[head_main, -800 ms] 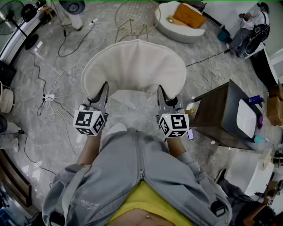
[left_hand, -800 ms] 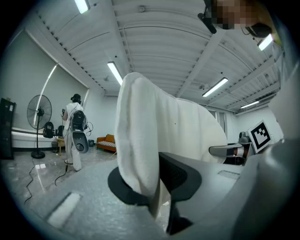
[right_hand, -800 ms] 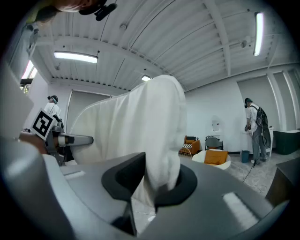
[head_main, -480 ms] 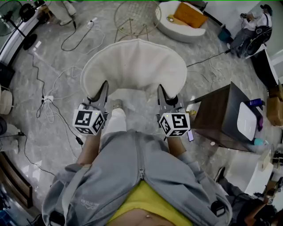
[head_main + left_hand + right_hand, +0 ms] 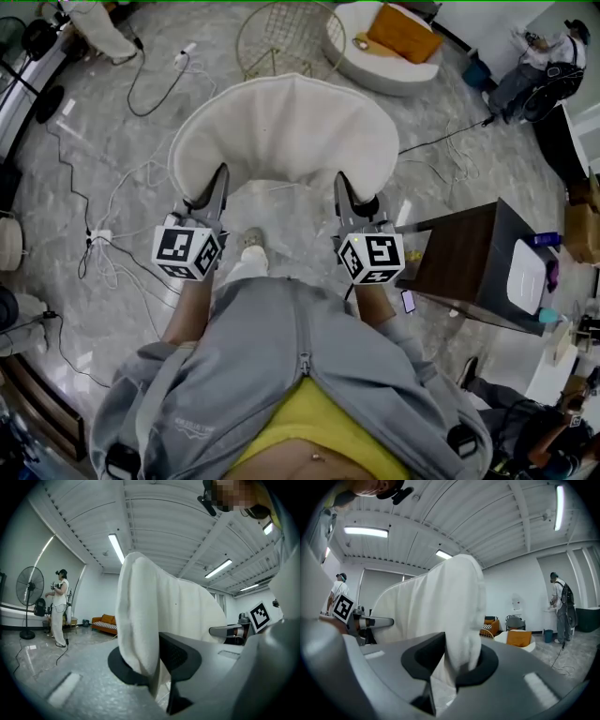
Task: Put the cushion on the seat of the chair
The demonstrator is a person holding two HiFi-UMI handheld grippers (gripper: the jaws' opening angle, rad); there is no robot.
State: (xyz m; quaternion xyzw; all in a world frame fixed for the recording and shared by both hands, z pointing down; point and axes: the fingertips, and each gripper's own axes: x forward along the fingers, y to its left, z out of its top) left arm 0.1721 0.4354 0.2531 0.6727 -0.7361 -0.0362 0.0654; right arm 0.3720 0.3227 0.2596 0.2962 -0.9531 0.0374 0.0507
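The left gripper (image 5: 217, 187) sits in the middle left of the head view, and its two jaws pinch the left edge of the white cushion (image 5: 286, 131). In the left gripper view the dark pads of this gripper (image 5: 151, 663) press on the thick folded edge of the cushion (image 5: 140, 616) from both sides. At the far left of that view a standing fan (image 5: 29, 588) and a person (image 5: 58, 607) are in the background, with an orange sofa (image 5: 105, 622) behind them. The cushion is in the centre of the head view, held up in the air between the two grippers, above the grey marble floor (image 5: 66, 272) where white cables (image 5: 105, 220) lie at the left. Above the cushion, at the top edge, stands a wire-frame chair (image 5: 277, 37), well apart from the cushion, and to its right a round white seat (image 5: 349, 58) holds an orange pillow (image 5: 401, 33). The right gripper (image 5: 343, 189) pinches the right edge of the cushion, and in the right gripper view its jaws (image 5: 451, 662) are closed on the soft fabric (image 5: 452, 602). At the right of the head view there is a dark wooden table (image 5: 464, 255), and another person (image 5: 536, 58) is in the upper right corner.
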